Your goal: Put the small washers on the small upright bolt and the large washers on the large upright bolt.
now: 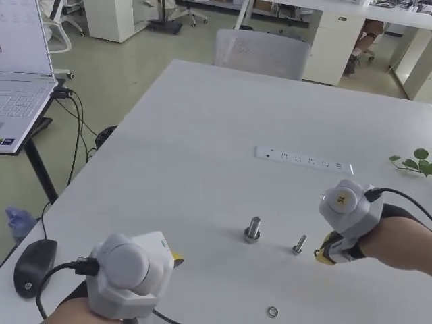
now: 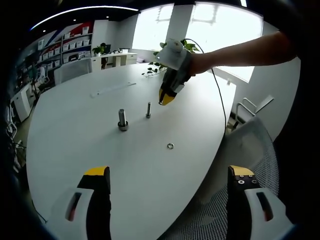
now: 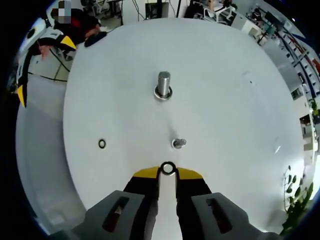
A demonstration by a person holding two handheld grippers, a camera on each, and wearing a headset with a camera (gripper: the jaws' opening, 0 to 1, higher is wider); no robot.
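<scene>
The large bolt (image 1: 252, 229) stands upright on its wider base. The small bolt (image 1: 298, 244) stands upright near it. One washer (image 3: 168, 168) is pinched flat at the tips of my right gripper (image 3: 168, 174), just short of the small bolt. A loose washer (image 1: 272, 311) lies flat, well apart from both bolts.
</scene>
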